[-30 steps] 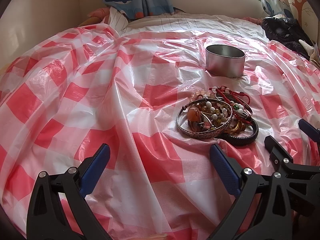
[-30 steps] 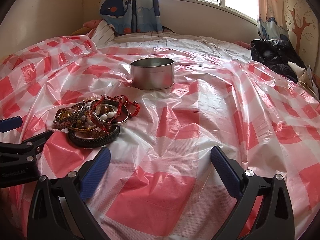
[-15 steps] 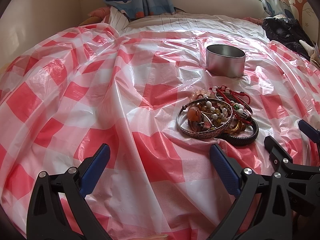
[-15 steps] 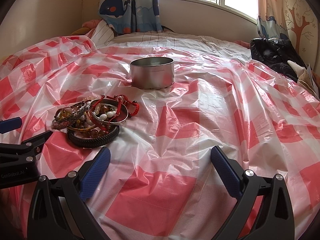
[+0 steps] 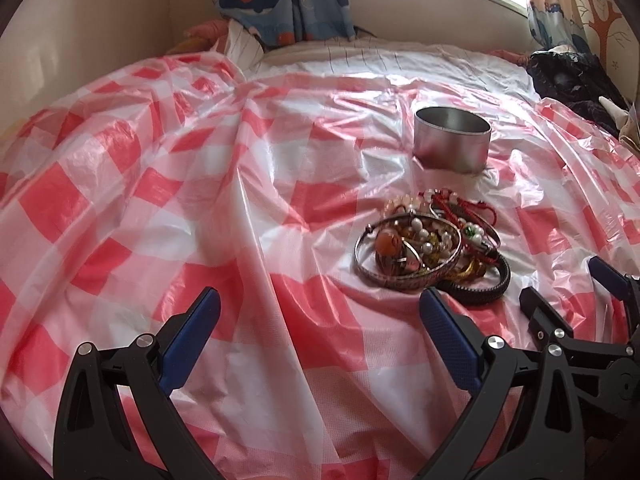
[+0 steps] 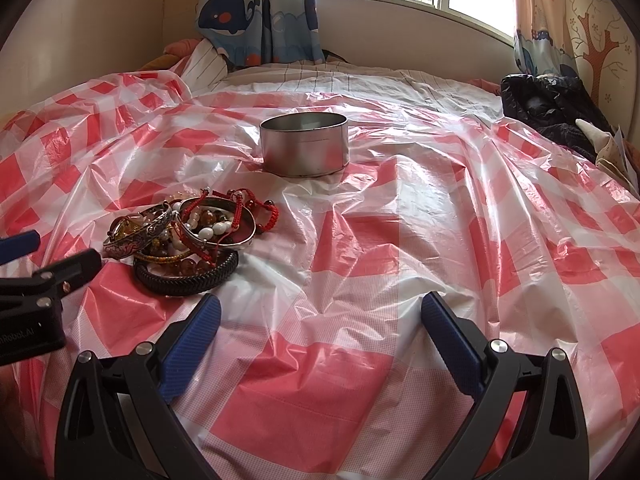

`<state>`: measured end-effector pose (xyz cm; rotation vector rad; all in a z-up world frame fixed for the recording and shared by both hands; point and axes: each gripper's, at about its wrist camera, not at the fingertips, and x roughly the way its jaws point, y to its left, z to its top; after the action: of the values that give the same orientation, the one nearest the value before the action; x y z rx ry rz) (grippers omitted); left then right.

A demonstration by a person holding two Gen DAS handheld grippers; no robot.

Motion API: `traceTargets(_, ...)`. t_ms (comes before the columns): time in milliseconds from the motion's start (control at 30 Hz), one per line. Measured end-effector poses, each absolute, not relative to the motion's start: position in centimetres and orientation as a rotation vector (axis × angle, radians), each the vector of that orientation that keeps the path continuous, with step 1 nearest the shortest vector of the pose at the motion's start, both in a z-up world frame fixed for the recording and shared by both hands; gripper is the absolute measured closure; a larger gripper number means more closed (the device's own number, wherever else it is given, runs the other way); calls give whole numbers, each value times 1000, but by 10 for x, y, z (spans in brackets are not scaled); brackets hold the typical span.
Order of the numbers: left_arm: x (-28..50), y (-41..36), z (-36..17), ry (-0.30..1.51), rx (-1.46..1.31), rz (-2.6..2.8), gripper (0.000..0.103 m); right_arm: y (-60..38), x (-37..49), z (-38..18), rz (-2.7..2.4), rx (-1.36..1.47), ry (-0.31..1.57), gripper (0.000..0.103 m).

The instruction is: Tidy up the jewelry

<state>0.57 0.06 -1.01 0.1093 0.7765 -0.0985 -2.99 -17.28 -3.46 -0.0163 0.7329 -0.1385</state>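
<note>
While both grippers, left [image 5: 320, 308] and right [image 6: 320, 312], gape wide, the bracelet pile [image 6: 188, 236] sits near-left of the round tin [image 6: 304, 148].

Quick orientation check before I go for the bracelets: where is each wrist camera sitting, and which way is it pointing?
Left wrist: rides the left claw, low over the checkered sheet, facing the window; bracelet pile ahead-right, metal tin beyond; its open fingers show, plus the right claw at the right edge.
Right wrist: rides the right claw, same heading; tin ahead, pile ahead-left; its open fingers show, left claw at the left edge.
Shared: pile, tin, sheet, whale curtain.
</note>
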Motion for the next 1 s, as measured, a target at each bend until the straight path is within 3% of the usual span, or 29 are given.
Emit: traceTargets(1000,11,-3,-17,825,91,-100,7,-174,-29,-36,-139,-16,740,7)
